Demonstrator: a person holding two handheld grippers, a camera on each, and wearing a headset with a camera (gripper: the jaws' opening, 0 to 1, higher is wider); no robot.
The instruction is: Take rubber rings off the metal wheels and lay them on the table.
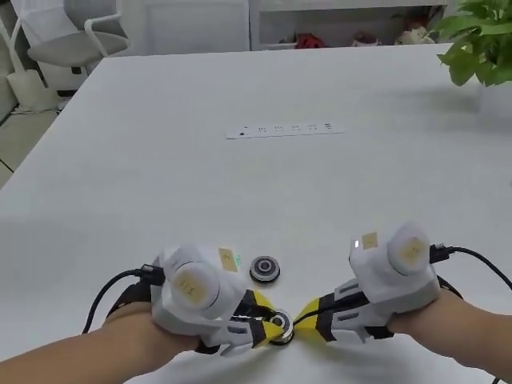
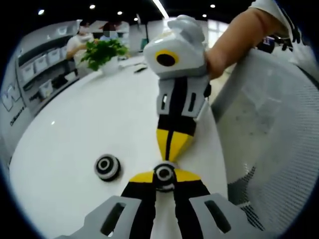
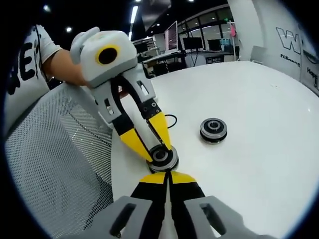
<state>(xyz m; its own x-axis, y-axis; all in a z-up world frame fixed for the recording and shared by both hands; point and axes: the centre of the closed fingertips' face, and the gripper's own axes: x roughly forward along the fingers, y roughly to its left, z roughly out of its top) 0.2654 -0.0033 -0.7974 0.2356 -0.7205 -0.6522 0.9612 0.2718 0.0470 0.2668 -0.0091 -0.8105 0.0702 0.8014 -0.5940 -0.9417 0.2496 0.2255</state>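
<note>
Office: desk monitors [image 3: 172,34], swivel chair [image 1: 72,36], plant [image 1: 480,44].

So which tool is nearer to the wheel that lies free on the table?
Left. The left tool grips the held wheel, with the free wheel close beside its body. The right tool meets the held wheel from the other side, farther from the free wheel.

Wheel [image 1: 279,326] — rim partly hidden.
</note>
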